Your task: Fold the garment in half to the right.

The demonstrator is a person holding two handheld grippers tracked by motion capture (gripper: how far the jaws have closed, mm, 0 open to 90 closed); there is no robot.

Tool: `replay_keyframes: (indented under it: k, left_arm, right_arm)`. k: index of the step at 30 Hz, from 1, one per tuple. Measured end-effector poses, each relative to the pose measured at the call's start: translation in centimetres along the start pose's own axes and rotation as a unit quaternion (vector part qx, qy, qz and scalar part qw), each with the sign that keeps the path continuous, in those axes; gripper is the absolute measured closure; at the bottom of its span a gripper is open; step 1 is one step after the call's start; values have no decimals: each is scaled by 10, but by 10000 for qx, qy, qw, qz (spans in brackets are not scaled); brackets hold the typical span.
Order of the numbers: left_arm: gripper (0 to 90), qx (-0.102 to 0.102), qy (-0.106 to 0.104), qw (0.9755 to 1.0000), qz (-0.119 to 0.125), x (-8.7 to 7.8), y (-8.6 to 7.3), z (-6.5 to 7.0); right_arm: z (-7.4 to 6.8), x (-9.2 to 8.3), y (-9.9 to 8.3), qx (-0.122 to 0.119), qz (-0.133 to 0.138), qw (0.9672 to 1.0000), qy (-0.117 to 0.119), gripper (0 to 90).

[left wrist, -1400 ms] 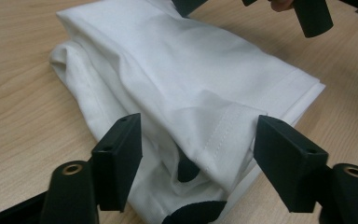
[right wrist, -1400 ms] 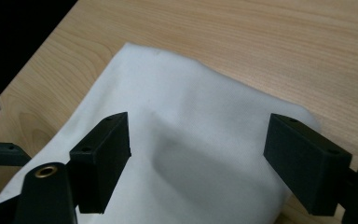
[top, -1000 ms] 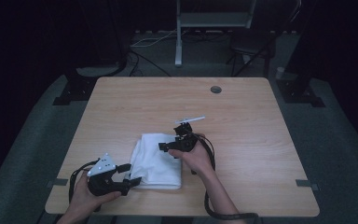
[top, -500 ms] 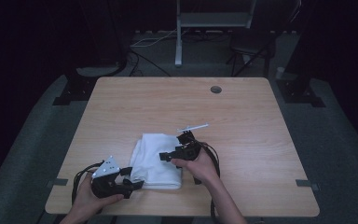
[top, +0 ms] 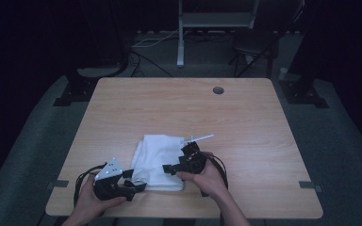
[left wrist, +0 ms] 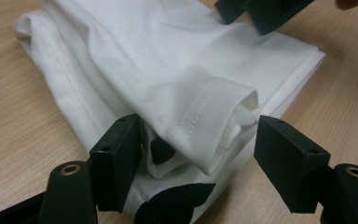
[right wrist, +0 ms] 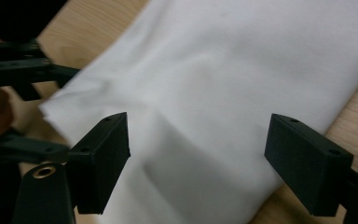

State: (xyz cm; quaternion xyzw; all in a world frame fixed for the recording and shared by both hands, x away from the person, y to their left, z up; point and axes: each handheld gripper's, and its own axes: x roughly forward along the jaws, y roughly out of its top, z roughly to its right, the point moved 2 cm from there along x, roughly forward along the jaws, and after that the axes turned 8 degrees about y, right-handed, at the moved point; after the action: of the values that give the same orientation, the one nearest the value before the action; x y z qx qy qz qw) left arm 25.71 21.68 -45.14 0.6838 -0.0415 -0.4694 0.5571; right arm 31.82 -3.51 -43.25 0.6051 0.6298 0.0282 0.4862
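Left tool (top: 131,184): jaws wide, unmoved since a second ago, straddling hemmed sleeve fold at near-left corner of white T-shirt (top: 159,160); pads not pressing cloth.

T-shirt: folded, flat on bench (top: 245,117) near my edge, between my two tools. Long axis runs from me toward far side, tilted slightly right; folded sleeve end points at me.

Right tool (top: 174,168): jaws wide, nothing gripped. Has slid from shirt's far-right corner toward me, now over near-right edge. I judge both tools lining up at near end for next fold or lift.
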Motion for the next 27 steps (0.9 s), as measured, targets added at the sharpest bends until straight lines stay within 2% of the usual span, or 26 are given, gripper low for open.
replay_keyframes:
  k: [3,5,7,11,13,16,21,24,27]
  left_arm:
    - [322,16,-5,10000,-10,0,1,0]
    - [321,20,-1,10000,-11,0,0,0]
    - [321,-6,-2,10000,-13,1,0,0]
    - [321,1,-11,10000,-20,0,-2,2]
    - [321,21,-1,10000,-34,-1,-2,1]
    - [321,31,-4,10000,-30,-2,0,1]
    - [322,17,-2,10000,-3,-2,0,2]
    - [321,20,-10,10000,-15,-2,-1,2]
    - [321,5,-16,10000,-23,-1,-2,2]
  right_arm:
    - [-13,-6,-6,-122,-74,9998,100,217]
    - [-18,-5,-14,-165,-201,9994,210,217]
    - [-17,-3,-22,-177,-328,9991,200,217]
    - [-13,-4,-25,-25,-200,9994,285,218]
    - [-16,-7,-24,-44,-161,9995,264,215]
    - [-25,-15,-23,-128,-97,9992,378,215]
    - [-31,-12,-35,-147,-372,9980,494,214]
    - [-27,-12,-40,-45,-268,9981,554,220]
    - [-26,-13,-40,-47,-251,9981,561,215]
